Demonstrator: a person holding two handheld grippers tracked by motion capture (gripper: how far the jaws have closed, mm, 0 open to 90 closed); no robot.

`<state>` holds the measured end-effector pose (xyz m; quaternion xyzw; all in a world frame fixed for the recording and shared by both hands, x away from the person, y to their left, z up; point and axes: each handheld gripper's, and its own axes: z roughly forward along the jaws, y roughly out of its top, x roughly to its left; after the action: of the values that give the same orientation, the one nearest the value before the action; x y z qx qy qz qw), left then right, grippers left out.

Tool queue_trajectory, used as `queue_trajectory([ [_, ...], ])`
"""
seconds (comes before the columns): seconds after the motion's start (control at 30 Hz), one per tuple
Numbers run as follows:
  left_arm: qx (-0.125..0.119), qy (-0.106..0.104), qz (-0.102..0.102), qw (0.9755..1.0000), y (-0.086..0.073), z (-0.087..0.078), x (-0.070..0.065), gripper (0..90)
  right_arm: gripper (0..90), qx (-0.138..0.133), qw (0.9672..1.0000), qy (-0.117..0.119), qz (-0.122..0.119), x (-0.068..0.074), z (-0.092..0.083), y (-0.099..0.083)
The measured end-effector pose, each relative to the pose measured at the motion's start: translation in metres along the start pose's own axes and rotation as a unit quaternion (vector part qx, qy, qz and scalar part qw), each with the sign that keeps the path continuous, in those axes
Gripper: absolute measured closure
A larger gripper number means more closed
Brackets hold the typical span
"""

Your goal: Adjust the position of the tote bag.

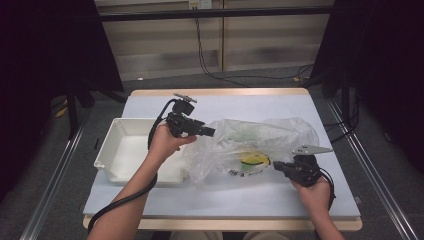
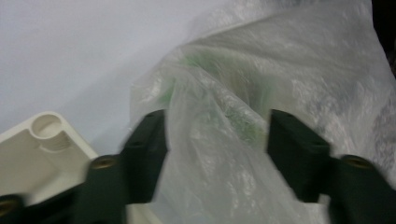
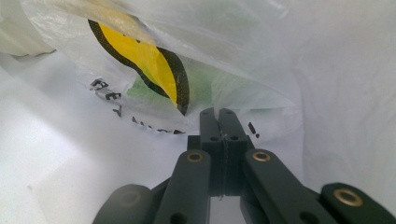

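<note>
Right gripper (image 3: 219, 114) was pinching the crinkled clear plastic bag (image 1: 250, 145) edge. Left gripper (image 2: 215, 135) stood half-spread around a bag fold beside the white plastic tray (image 1: 120, 150); it should bite deeper before lifting.

bag (image 1: 250, 145) contents unclear, tray (image 2: 42, 140) cut off

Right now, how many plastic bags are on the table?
1. The plastic bag lies mid-table, right of the white tray, with both tongs at it. Anything else inside is too blurred to tell.
</note>
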<state>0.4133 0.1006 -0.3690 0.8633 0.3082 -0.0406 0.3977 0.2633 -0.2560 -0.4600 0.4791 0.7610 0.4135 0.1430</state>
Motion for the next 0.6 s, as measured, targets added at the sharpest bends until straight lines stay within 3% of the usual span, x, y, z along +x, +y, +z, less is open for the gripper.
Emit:
queue_trajectory([
  [0.13, -0.007, 0.012, -0.001, 0.9999, -0.001, 0.003, 0.002, 74.1, 90.0, 0.0, 1.0, 0.001, -0.003, 0.001, 0.003, 0.001],
  [0.23, -0.008, 0.013, 0.001, 0.9999, 0.0, 0.006, 0.004, 87.7, 90.0, 0.005, 1.0, 0.002, -0.006, 0.0, 0.004, 0.001],
  [0.6, -0.038, 0.035, -0.03, 0.9982, 0.011, 0.004, 0.022, 89.8, 90.0, 0.019, 0.9998, -0.003, 0.001, -0.009, -0.002, -0.007],
])
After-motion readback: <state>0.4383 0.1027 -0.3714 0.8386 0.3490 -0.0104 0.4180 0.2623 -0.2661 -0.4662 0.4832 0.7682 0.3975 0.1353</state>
